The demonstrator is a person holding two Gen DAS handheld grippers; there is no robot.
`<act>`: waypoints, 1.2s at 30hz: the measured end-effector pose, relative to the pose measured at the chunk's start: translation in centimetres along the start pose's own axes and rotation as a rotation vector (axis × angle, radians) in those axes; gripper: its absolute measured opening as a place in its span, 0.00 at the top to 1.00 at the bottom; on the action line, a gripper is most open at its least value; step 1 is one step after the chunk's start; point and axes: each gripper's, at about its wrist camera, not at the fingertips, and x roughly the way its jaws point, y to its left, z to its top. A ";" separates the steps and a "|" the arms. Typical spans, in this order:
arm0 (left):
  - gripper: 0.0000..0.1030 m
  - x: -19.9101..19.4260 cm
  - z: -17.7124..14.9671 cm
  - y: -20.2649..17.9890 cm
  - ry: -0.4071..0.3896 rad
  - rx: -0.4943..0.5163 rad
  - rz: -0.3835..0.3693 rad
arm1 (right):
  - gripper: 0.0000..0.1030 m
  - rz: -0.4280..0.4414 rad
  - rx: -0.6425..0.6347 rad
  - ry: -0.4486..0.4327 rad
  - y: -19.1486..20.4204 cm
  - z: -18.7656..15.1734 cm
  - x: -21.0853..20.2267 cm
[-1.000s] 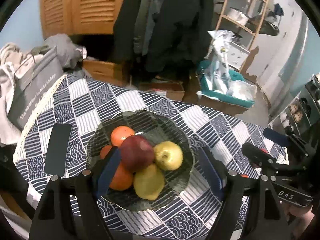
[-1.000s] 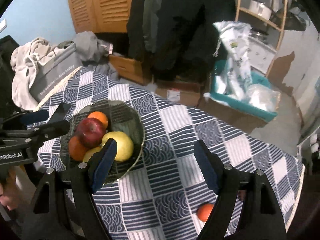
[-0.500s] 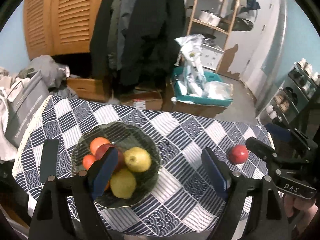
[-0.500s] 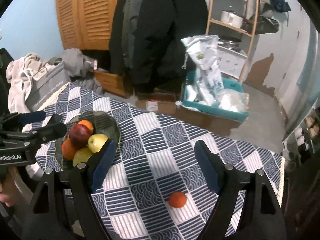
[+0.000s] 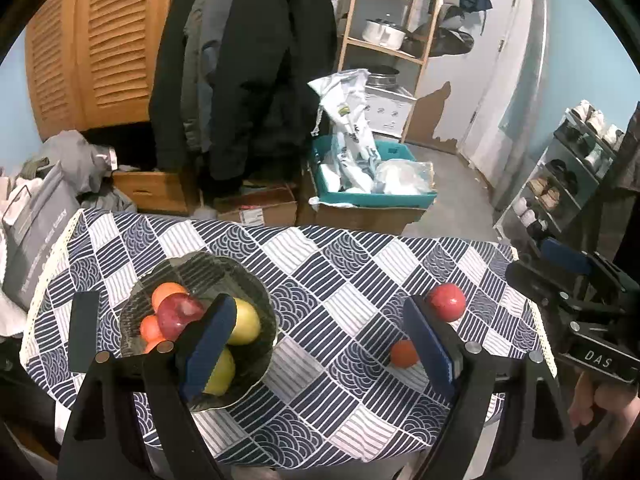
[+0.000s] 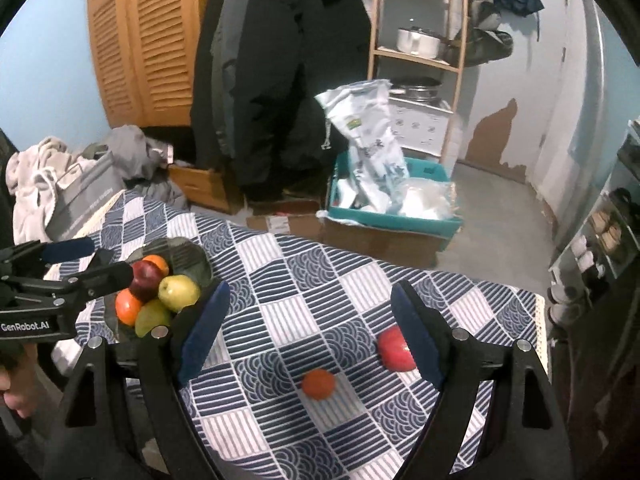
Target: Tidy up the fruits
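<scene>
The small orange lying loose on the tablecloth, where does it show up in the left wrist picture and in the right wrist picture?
Left wrist view: the small orange is right of centre, low, tucked against the right finger's blue pad.
Right wrist view: it is just below centre, in the gap between the two fingers.
Shared landmark: the loose red apple, just up and right of the orange in both views.

1. The counter (image 5: 320,264) wears a blue-and-white patterned cloth (image 5: 344,408).
2. A glass bowl (image 5: 256,292) sits on its left part, holding the piled fruit.
3. Over on the right, a red apple (image 5: 447,302) lies straight on the cloth.
4. Just beside it, nearer the camera, a small orange (image 5: 403,353).
</scene>
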 end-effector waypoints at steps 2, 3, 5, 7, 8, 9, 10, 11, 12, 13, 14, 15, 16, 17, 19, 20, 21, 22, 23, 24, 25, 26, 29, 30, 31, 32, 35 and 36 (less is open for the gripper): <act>0.14 0.0 0.0 -0.7 -0.003 0.011 -0.002 | 0.19 -0.019 0.001 -0.007 -0.7 -0.1 -0.3; 0.14 0.1 0.1 -1.0 -0.002 0.014 -0.001 | 0.18 -0.025 0.002 -0.010 -0.9 -0.3 -0.4; 0.14 0.4 0.0 -1.7 0.004 0.021 -0.005 | 0.18 -0.035 0.013 -0.010 -1.7 -0.4 -0.5; 0.14 0.7 0.0 -2.5 0.014 0.033 -0.010 | 0.18 -0.041 0.025 -0.008 -2.5 -0.5 -0.4; 0.14 0.9 -0.1 -2.8 0.018 0.040 -0.010 | 0.18 -0.047 0.031 -0.006 -2.9 -0.6 -0.3; 0.14 1.1 -0.1 -3.1 0.021 0.046 -0.009 | 0.18 -0.051 0.038 -0.003 -3.3 -0.7 -0.2; 0.14 1.3 -0.2 -3.4 0.025 0.053 -0.008 | 0.18 -0.056 0.046 0.000 -3.8 -0.9 -0.2; 0.14 1.5 -0.2 -3.7 0.030 0.060 -0.008 | 0.18 -0.058 0.052 0.003 -4.1 -1.0 -0.1; 0.14 1.7 -0.3 -4.0 0.034 0.065 -0.007 | 0.18 -0.062 0.059 0.008 -4.6 -1.1 0.1; 0.14 2.0 -0.3 -4.3 0.042 0.069 -0.008 | 0.18 -0.066 0.065 0.012 -4.9 -1.3 0.2; 0.14 2.3 -0.3 -4.5 0.049 0.072 -0.011 | 0.18 -0.073 0.071 0.019 -5.3 -1.4 0.4; 0.14 2.6 -0.4 -4.7 0.055 0.075 -0.013 | 0.18 -0.077 0.076 0.025 -5.6 -1.6 0.6; 0.14 2.9 -0.3 -4.9 0.059 0.078 -0.011 | 0.18 -0.080 0.082 0.032 -6.0 -1.7 0.9; 0.14 3.2 -0.3 -5.0 0.063 0.080 -0.007 | 0.18 -0.082 0.089 0.041 -6.4 -1.8 1.2; 0.14 3.9 -0.4 -5.3 0.074 0.082 -0.002 | 0.18 -0.082 0.100 0.057 -7.0 -2.2 1.7; 0.14 4.3 -0.4 -5.5 0.084 0.083 0.003 | 0.18 -0.082 0.110 0.068 -7.4 -2.5 2.0; 0.14 4.8 -0.4 -5.6 0.096 0.082 0.003 | 0.18 -0.084 0.119 0.076 -7.7 -2.7 2.3; 0.14 5.2 -0.5 -5.7 0.103 0.082 0.002 | 0.18 -0.085 0.128 0.086 -8.1 -3.0 2.7; 0.14 5.7 -0.6 -5.8 0.110 0.082 0.005 | 0.18 -0.088 0.139 0.104 -8.5 -3.3 3.3; 0.14 6.3 -0.7 -6.0 0.119 0.084 0.015 | 0.18 -0.091 0.146 0.116 -8.8 -3.6 3.7; 0.14 6.7 -0.8 -6.1 0.125 0.086 0.020 | 0.18 -0.093 0.156 0.130 -9.1 -3.9 4.2; 0.14 7.4 -0.9 -6.3 0.135 0.092 0.024 | 0.18 -0.091 0.165 0.144 -9.4 -4.2 4.6; 0.14 9.2 -1.4 -6.6 0.175 0.092 0.027 | 0.18 -0.096 0.181 0.180 -9.9 -5.0 5.9; 0.14 9.7 -1.6 -6.7 0.187 0.087 0.021 | 0.18 -0.099 0.187 0.192 -10.2 -5.2 6.3; 0.14 10.3 -1.8 -6.8 0.206 0.080 0.013 | 0.18 -0.100 0.194 0.204 -10.3 -5.5 6.8; 0.14 10.7 -2.0 -7.0 0.215 0.077 0.007 | 0.18 -0.100 0.206 0.220 -10.6 -5.8 7.3; 0.14 12.5 -2.8 -7.6 0.255 0.084 0.003 | 0.18 -0.102 0.226 0.263 -11.0 -6.8 8.6; 0.14 13.1 -3.2 -7.8 0.270 0.092 0.004 | 0.18 -0.106 0.229 0.278 -11.0 -7.2 9.0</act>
